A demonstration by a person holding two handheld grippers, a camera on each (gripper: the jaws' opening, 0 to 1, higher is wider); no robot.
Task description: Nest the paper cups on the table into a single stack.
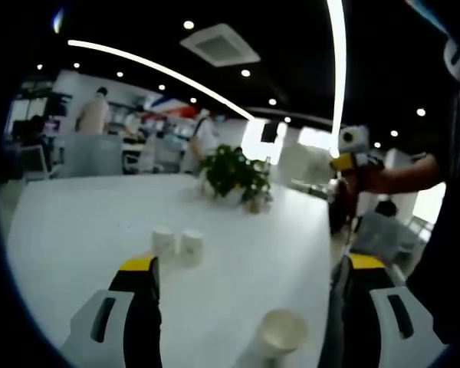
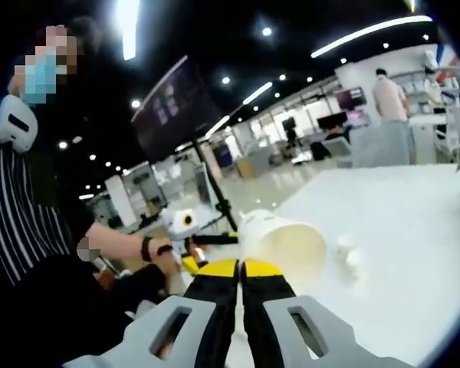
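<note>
On the white table (image 1: 77, 230), two paper cups (image 1: 178, 244) stand upside down side by side, seen small in the right gripper view as the cups (image 2: 349, 259). A third cup (image 1: 280, 334) stands upright, mouth up, low between the jaws of my left gripper (image 1: 251, 264), which is open wide and touches nothing. My right gripper (image 2: 240, 267) is shut on the wall of another paper cup (image 2: 285, 241), held tilted above the table's edge with its mouth facing away. That right gripper (image 1: 345, 161) shows at the right, in a person's hand.
A potted green plant (image 1: 234, 176) stands on the table beyond the two cups. The table's near edge runs at the right, with chairs (image 1: 376, 230) past it. People stand by counters (image 1: 100, 146) in the far background.
</note>
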